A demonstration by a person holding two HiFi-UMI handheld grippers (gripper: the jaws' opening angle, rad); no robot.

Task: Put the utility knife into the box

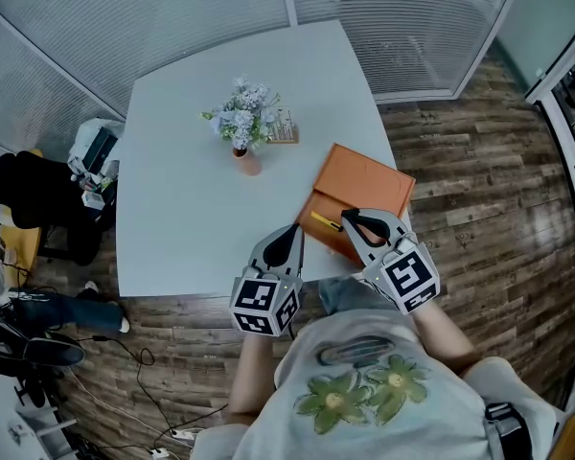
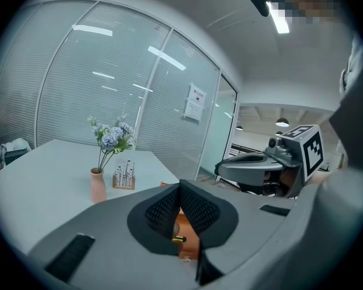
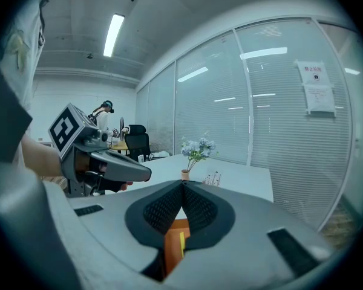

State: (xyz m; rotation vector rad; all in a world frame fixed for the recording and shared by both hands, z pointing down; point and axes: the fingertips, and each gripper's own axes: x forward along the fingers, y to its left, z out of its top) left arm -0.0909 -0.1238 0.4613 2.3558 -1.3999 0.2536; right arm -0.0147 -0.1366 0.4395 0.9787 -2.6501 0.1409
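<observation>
My left gripper (image 1: 295, 232) and right gripper (image 1: 349, 219) are both closed on nothing. The knife (image 1: 324, 221) lies on the box (image 1: 369, 185), at 9 o'clock from my right gripper.
</observation>
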